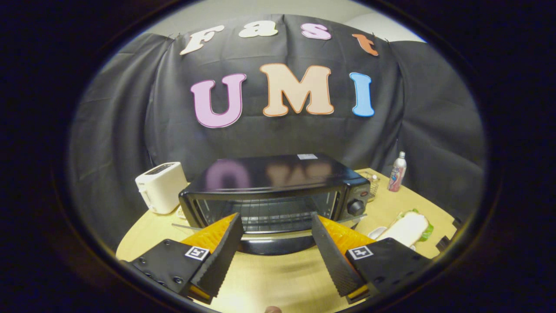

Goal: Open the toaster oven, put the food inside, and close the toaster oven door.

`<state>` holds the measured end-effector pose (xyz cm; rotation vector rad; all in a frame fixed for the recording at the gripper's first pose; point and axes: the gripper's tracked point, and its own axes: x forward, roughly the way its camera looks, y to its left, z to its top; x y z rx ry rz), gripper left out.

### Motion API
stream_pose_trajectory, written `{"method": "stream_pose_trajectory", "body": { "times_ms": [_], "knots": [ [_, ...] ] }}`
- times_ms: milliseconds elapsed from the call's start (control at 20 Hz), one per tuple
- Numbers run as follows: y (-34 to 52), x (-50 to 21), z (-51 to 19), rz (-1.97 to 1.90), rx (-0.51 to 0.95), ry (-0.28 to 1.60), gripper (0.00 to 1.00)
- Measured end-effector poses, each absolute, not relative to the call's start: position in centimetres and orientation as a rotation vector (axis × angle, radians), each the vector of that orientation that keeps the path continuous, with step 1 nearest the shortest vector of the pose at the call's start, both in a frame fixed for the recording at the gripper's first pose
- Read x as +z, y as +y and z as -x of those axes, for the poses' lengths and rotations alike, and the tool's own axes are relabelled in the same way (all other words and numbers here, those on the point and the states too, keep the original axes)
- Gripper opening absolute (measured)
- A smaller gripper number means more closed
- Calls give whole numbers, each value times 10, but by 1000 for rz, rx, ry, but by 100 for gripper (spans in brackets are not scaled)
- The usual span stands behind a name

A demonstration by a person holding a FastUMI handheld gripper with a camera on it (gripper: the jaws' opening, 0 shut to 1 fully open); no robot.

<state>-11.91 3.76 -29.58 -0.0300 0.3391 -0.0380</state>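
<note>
The tongs (pixel 276 224) are wide open, holding nothing, right in front of the toaster oven (pixel 278 193) (door down); the sandwich (pixel 408 229) lies on the counter (pixel 278 278).

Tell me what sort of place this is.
Likely a staged kitchen booth: a toaster oven, a white toaster and a sandwich sit on a wooden table, with the open gripper facing the oven.

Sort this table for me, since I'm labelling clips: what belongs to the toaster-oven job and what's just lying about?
Job: toaster oven, door down; sandwich beside it; hand-held gripper, fingers open, holding nothing.
Lying about: white toaster; bottle; glass jar behind the oven.
</note>
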Motion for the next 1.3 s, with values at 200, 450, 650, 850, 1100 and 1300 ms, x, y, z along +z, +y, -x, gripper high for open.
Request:
{"method": "stream_pose_trajectory", "body": {
  "times_ms": [200,450,650,850,1100,1300],
  "knots": [
    [34,-312,147,73,-50,372,100],
    [35,-338,162,112,-31,431,98],
    [33,-365,167,133,-23,496,98],
    [32,-403,174,158,-11,579,98],
    [32,-421,173,144,-1,632,98],
    [19,-394,163,139,6,572,100]
  ]
}}
